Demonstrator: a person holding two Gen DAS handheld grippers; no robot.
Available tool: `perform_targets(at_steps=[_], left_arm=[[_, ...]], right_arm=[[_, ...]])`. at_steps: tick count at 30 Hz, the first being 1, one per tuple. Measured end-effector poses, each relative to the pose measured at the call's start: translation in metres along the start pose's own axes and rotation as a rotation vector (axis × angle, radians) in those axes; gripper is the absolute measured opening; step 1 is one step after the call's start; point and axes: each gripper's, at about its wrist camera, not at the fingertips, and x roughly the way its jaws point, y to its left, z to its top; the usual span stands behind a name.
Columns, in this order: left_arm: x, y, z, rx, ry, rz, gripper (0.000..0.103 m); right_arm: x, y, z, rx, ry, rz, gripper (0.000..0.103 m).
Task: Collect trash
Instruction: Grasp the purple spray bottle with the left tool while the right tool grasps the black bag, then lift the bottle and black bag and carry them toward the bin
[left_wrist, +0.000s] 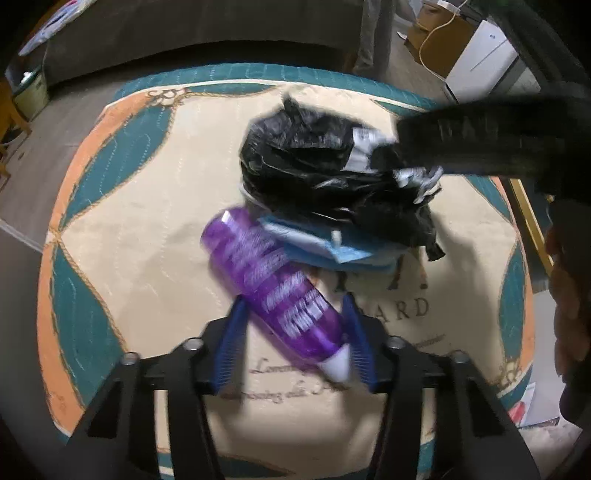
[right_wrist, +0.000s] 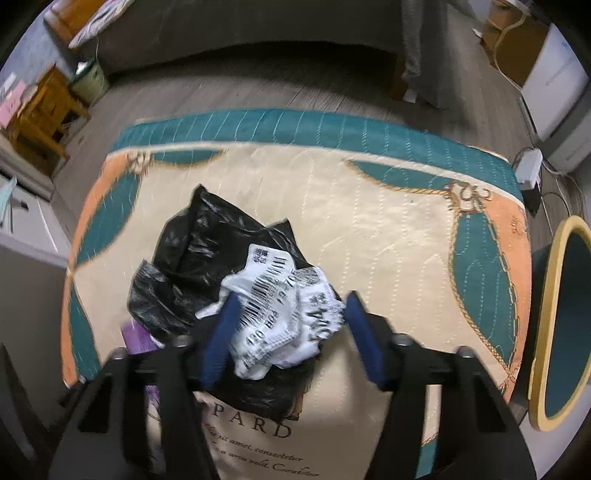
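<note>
A purple plastic bottle (left_wrist: 273, 284) with a white cap lies tilted between the blue fingers of my left gripper (left_wrist: 295, 325), which is shut on it above the rug. A crumpled black plastic bag (left_wrist: 317, 166) with a white shipping label lies on the rug beyond, over a blue-white flat packet (left_wrist: 332, 243). In the right wrist view the black bag (right_wrist: 207, 258) and its crumpled white label (right_wrist: 280, 314) sit between the blue fingers of my right gripper (right_wrist: 288, 317), which is shut on the label part. My right gripper shows as a black blur in the left wrist view (left_wrist: 480, 136). A bit of the purple bottle (right_wrist: 138, 336) shows at left.
A cream, teal and orange rug (right_wrist: 369, 206) covers the floor. A dark sofa (left_wrist: 184, 40) stands beyond it. A wooden stool (right_wrist: 40, 110) and a green bin (right_wrist: 90, 79) are far left. A white appliance (right_wrist: 554, 88) and a power adapter (right_wrist: 528, 166) are at right, with an oval yellow-rimmed mat (right_wrist: 561, 317).
</note>
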Motion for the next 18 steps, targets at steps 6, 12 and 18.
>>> perform_targets(at_steps=[6, 12, 18], left_arm=[[-0.006, 0.009, 0.009, 0.015, -0.019, 0.015, 0.039], [-0.029, 0.009, 0.015, 0.045, -0.082, 0.040, 0.038], [-0.087, -0.002, 0.036, 0.126, -0.188, 0.056, 0.038]], right_arm=[[-0.016, -0.004, 0.002, 0.011, -0.039, 0.025, 0.004], [-0.042, -0.009, 0.002, 0.031, -0.096, 0.055, 0.003], [-0.085, -0.014, 0.007, 0.040, -0.184, 0.082, 0.002]])
